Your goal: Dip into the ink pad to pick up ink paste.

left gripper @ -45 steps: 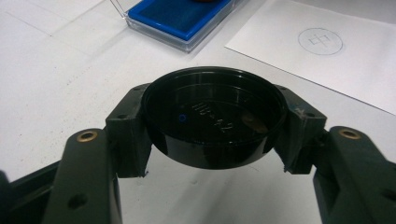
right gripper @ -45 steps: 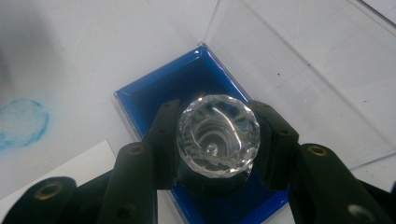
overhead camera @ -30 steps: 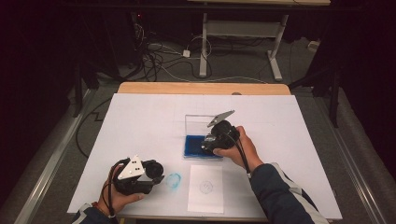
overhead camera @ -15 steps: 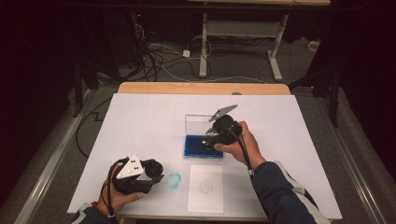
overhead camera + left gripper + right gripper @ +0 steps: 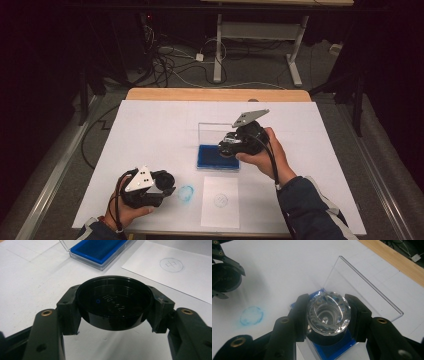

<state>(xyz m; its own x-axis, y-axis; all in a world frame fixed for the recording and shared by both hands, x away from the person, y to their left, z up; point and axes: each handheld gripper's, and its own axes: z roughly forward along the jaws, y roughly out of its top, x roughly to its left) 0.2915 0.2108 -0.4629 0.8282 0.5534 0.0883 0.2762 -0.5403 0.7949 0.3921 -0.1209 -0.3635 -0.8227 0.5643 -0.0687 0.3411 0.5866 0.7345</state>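
Observation:
My right gripper (image 5: 229,146) is shut on a stamp with a faceted clear crystal knob (image 5: 328,312), held just above the blue ink pad (image 5: 216,160) in its clear case. The case's lid (image 5: 362,290) stands upright behind the pad. My left gripper (image 5: 169,186) rests low at the front left, shut on a round black cap (image 5: 114,305) that sits across its jaws. A white sheet (image 5: 221,200) with a stamped blue circle mark (image 5: 171,265) lies in front of the pad.
A smudged blue ring (image 5: 186,193) marks the white table cover (image 5: 150,130) beside the left gripper. The wooden table edge (image 5: 215,94) runs along the back. Cables and desk legs lie on the floor beyond.
The right gripper has risen with the stamp, away from the ink pad. The left gripper and the black cap have stayed put.

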